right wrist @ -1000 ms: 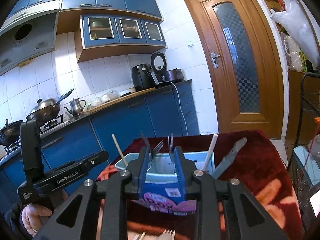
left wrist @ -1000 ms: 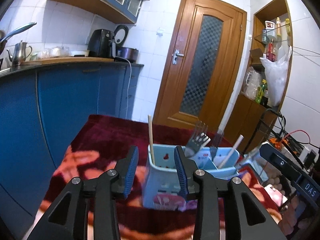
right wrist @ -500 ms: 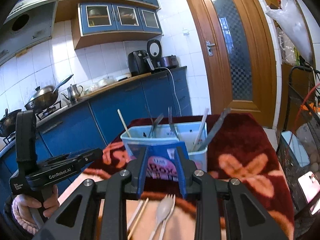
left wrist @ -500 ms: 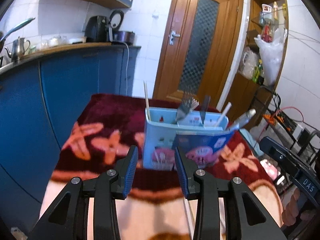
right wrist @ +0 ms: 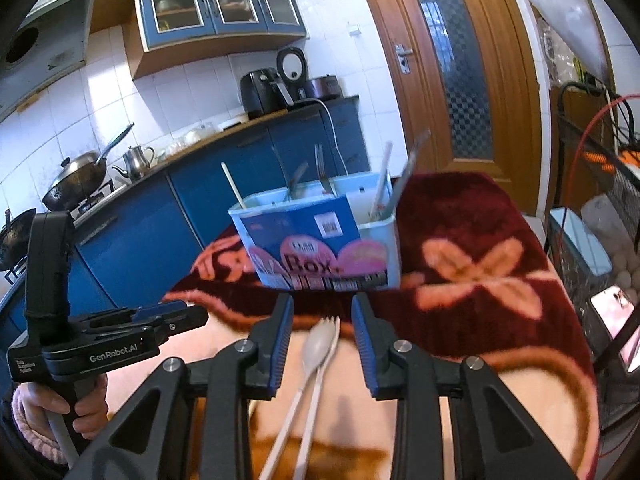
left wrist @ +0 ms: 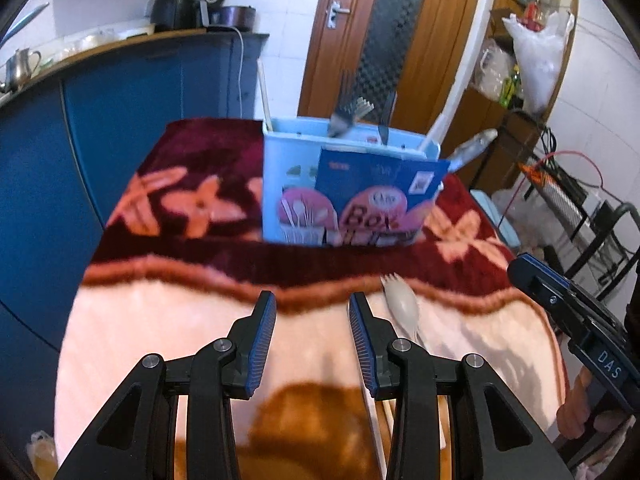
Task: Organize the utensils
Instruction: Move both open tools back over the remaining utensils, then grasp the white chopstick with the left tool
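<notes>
A light blue utensil holder (left wrist: 348, 192) with a "Box" label stands on the dark red part of the blanket, holding forks, a chopstick and a grey knife. A beige spork (left wrist: 402, 306) lies on the pale part in front of it. My left gripper (left wrist: 312, 300) is open and empty, just left of the spork. In the right wrist view the holder (right wrist: 320, 240) is straight ahead. My right gripper (right wrist: 322, 304) hangs over the spork (right wrist: 318, 342) and a white utensil (right wrist: 334, 330); its jaws are opening and the pads touch neither.
The flowered blanket (right wrist: 480, 272) covers the table. Blue kitchen cabinets (left wrist: 120, 100) run along the left, and a wooden door (left wrist: 380, 40) is behind. A wire rack with cables (right wrist: 600, 200) stands at the right. A hand (right wrist: 60, 408) holds the left gripper's handle.
Both grippers have tipped downward and sunk toward the table. The holder has risen in both views, and the spork has come into sight. The right jaws stand slightly wider.
</notes>
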